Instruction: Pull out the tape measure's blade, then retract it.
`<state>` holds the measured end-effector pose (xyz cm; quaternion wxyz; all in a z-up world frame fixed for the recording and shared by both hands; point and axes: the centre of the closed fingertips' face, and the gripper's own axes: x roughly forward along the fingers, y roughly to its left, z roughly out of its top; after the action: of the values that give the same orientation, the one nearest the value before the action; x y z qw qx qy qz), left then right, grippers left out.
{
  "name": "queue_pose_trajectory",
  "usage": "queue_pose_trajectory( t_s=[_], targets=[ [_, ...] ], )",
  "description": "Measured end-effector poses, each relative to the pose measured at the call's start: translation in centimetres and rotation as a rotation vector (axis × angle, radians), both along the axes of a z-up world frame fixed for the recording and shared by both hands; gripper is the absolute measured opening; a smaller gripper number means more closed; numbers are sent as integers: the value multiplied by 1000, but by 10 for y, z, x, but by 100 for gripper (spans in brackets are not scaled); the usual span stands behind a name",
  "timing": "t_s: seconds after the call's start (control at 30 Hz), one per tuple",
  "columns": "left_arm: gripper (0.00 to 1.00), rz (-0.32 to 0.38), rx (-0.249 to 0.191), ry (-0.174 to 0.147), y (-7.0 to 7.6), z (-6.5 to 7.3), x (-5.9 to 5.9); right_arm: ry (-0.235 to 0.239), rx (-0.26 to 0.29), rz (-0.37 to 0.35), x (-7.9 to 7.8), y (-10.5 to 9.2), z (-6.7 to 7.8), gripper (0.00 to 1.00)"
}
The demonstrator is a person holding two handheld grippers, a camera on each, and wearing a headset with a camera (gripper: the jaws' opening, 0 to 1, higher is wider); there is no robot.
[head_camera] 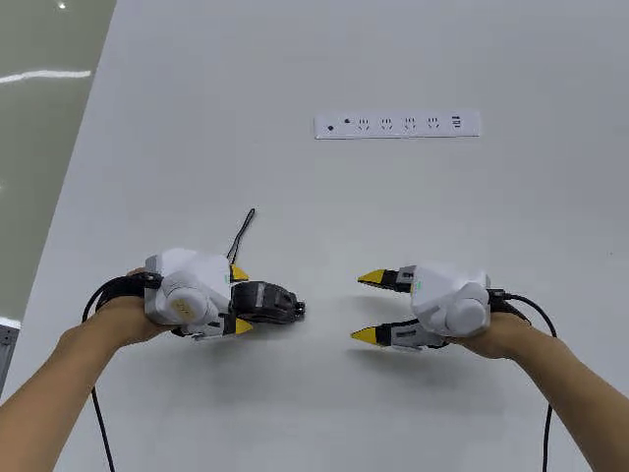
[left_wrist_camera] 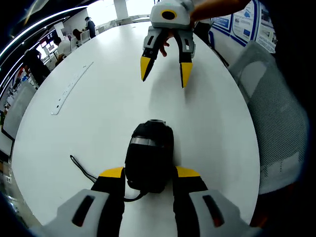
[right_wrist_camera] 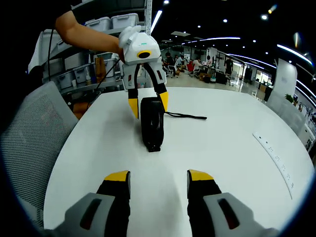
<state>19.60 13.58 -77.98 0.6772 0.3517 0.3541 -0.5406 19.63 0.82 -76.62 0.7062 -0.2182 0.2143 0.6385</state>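
A black tape measure [head_camera: 263, 301] rests on the white table [head_camera: 324, 197], its blade end facing right and its thin black wrist strap [head_camera: 241, 233] trailing away behind it. My left gripper [head_camera: 236, 299] is shut on the tape measure's body [left_wrist_camera: 149, 157], yellow-tipped fingers on both sides. My right gripper [head_camera: 370, 307] stands open a short way to the right of the tape measure [right_wrist_camera: 151, 120], nothing between its fingers [right_wrist_camera: 117, 176]. In the left gripper view the right gripper [left_wrist_camera: 164, 69] faces the case's front. In the right gripper view the left gripper [right_wrist_camera: 148, 106] clasps the case.
A white power strip [head_camera: 397, 124] lies farther back on the table. Black cables [head_camera: 103, 295] run from both grippers toward the near edge. The table's left edge [head_camera: 69, 187] borders a greenish floor. A mesh chair [left_wrist_camera: 274, 98] stands beside the table.
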Motion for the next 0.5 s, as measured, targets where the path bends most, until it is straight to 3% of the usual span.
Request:
queue_pose_trajectory(
  t_s=[0.5],
  targets=[
    [29,-40,24,12,2,-11,3,29,3,46,-3,33,-17,39]
  ],
)
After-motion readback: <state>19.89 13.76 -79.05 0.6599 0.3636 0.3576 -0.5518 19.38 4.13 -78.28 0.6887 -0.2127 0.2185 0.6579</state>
